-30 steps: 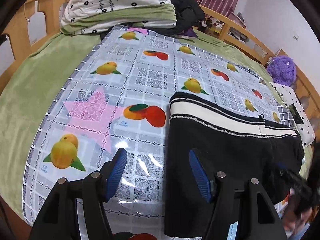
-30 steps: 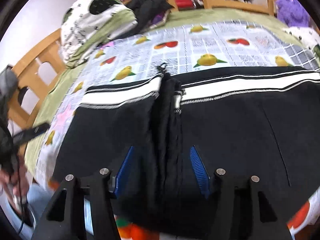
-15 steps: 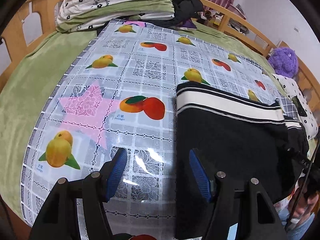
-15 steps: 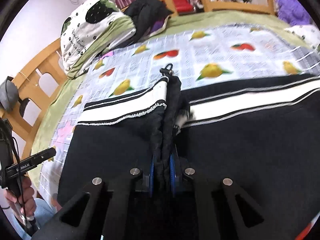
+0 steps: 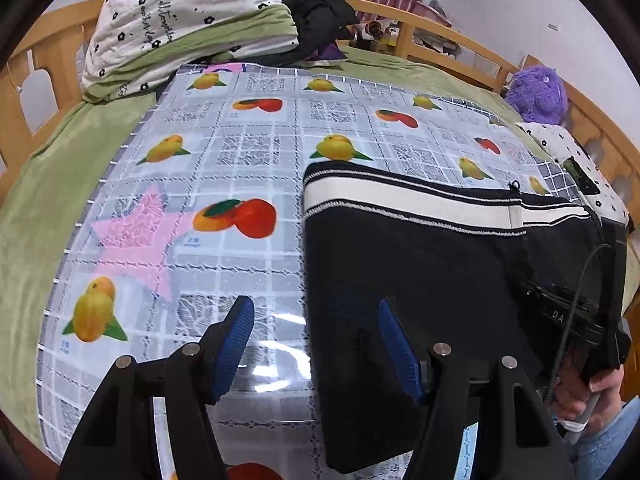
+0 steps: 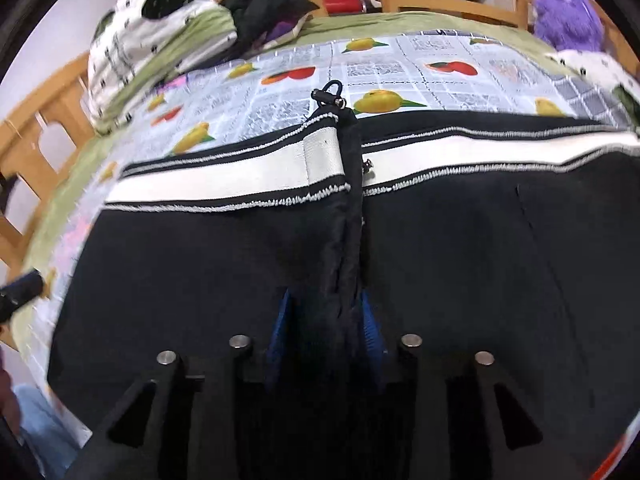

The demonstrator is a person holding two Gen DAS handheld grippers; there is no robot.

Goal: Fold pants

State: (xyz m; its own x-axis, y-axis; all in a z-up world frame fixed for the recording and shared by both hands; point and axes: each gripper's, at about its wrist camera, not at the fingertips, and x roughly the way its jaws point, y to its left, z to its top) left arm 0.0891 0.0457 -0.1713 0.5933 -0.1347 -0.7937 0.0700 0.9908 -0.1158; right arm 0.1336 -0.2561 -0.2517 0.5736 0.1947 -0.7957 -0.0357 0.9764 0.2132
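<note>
Right tongs (image 6: 325,334) pinch raised ridge of pants (image 6: 460,248) dead ahead, waistband (image 6: 224,184) running crosswise beyond; left tongs (image 5: 316,342) spread, straddling pants' left edge.

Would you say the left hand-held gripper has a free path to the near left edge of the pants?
Probably yes: the left hand-held gripper is open, straddling the pants edge, with nothing between.

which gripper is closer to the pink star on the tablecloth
Left. The left gripper hovers open just right of the pink star; the right gripper pinches the pants, farther off.
</note>
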